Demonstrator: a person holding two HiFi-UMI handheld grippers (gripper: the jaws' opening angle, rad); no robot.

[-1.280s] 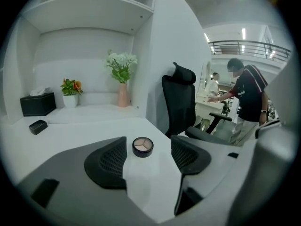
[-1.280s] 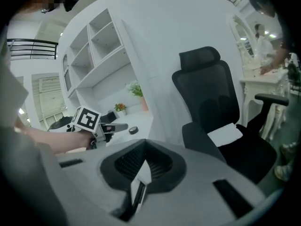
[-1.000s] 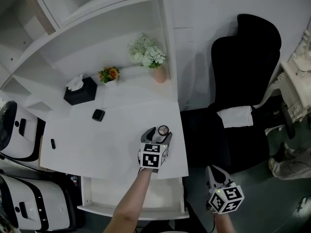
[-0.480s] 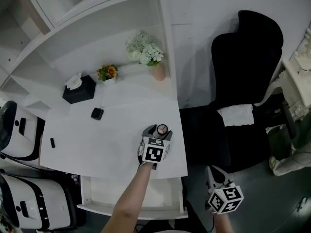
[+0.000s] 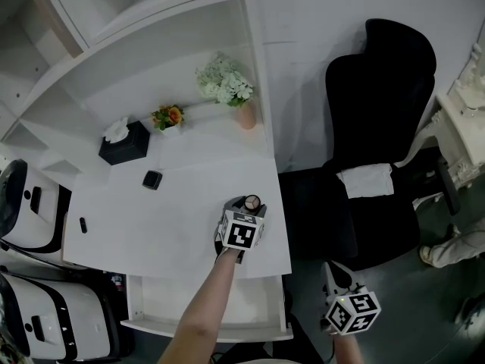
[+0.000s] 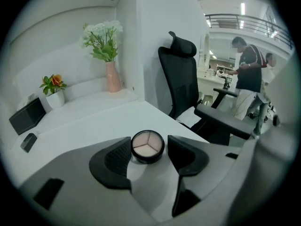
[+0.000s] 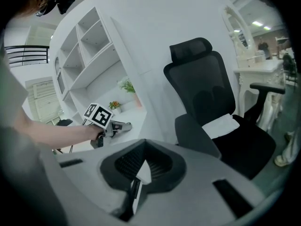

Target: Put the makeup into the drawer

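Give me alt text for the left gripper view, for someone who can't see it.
A round makeup compact with three pale shades sits on a white desk between the open jaws of the left gripper, which have just been closing around it. Behind it stand a pink vase of white flowers, a black tissue box and a black office chair.

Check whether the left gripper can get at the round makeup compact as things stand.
Probably yes. The makeup compact already sits between the jaws of the left gripper, which have just been closing; a gap shows on its right side, and nothing on the desk blocks it.
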